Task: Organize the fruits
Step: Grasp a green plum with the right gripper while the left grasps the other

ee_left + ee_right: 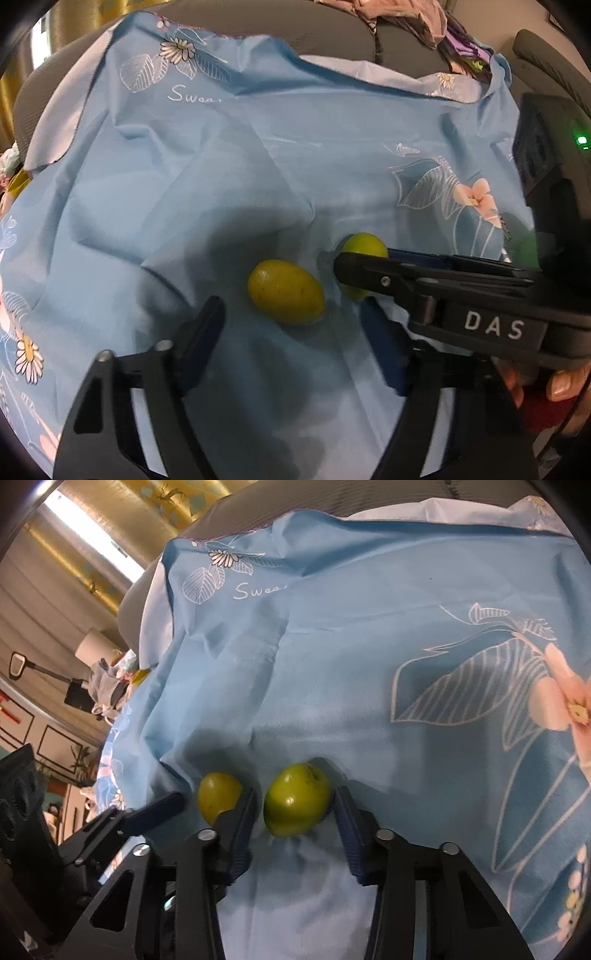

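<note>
Item, blue floral cloth (155,192): crumpled ground over a grey cushion, bearing all the rest. Item, left gripper (291,332): jaws standing apart, astride the oval fruit (286,297) with cloth showing on both sides, so nothing is gripped; no pad appears to touch the skin. The oval fruit lies at about 12 o'clock from the gripper's own body in the left wrist view. Item, round fruit (297,799): lying just beside the oval one, at its 3 o'clock in that same view. Item, right gripper (293,812): jaws drawn in close on either flank of the round fruit; whether the pads already press cannot be told, a sliver of shadow suggesting not quite. Handling note, as judgement: each pair of fingers should centre on its fruit's widest part before closing, since smooth rounded skins may squirt sideways. The right gripper's inner finger sits between the two fruits and could nudge the oval one. Soft cloth may bunch into a pad.
</note>
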`<action>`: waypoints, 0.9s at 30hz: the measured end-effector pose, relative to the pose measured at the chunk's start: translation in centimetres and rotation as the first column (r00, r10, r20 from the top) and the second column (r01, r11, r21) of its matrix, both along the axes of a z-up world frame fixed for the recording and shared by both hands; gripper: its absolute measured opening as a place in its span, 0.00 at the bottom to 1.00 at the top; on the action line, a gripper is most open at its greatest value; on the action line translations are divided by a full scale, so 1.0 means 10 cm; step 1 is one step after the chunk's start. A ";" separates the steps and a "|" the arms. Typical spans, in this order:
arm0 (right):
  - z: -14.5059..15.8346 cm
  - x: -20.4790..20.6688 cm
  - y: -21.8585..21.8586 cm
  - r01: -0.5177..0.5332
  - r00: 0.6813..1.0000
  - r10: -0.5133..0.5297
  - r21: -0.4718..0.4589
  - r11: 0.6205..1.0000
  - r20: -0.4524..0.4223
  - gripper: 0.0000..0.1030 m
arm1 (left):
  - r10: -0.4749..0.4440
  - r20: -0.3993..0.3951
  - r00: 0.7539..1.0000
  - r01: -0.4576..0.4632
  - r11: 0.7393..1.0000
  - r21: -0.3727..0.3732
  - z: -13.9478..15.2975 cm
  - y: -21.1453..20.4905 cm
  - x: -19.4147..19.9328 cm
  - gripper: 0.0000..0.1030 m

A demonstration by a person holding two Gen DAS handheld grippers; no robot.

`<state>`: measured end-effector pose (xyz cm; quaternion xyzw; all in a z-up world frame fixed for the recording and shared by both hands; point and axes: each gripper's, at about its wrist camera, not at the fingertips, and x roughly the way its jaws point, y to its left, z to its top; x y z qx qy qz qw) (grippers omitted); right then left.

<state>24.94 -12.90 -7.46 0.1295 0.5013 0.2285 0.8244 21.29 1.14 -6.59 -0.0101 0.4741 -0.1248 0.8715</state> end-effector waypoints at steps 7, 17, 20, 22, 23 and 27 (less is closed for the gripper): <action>-0.01 0.03 -0.02 -0.012 1.000 0.012 0.016 1.000 0.013 0.38 | 0.019 -0.009 1.000 -0.019 0.999 -0.038 -0.03 0.07 0.10 0.56; -0.01 0.05 -0.01 -0.017 1.000 0.017 0.012 1.000 0.025 0.38 | 0.025 -0.030 0.999 -0.026 0.999 -0.022 -0.06 -0.01 0.17 0.43; -0.01 0.05 -0.01 -0.016 1.000 0.016 0.013 1.000 0.027 0.38 | 0.026 -0.028 0.999 -0.027 0.999 -0.021 -0.06 -0.01 0.18 0.43; -0.02 0.05 -0.01 -0.015 1.000 0.015 0.016 1.000 0.025 0.38 | 0.027 -0.025 0.999 -0.027 0.999 -0.023 -0.06 -0.01 0.17 0.43; -0.02 0.05 -0.02 -0.016 1.000 0.015 0.019 1.000 0.024 0.38 | 0.025 -0.024 0.999 -0.026 0.999 -0.022 -0.05 -0.01 0.17 0.43; 0.00 0.01 -0.03 -0.021 0.999 0.020 0.025 0.999 0.027 0.38 | 0.022 -0.015 1.000 -0.022 0.999 -0.029 -0.03 -0.01 0.12 0.43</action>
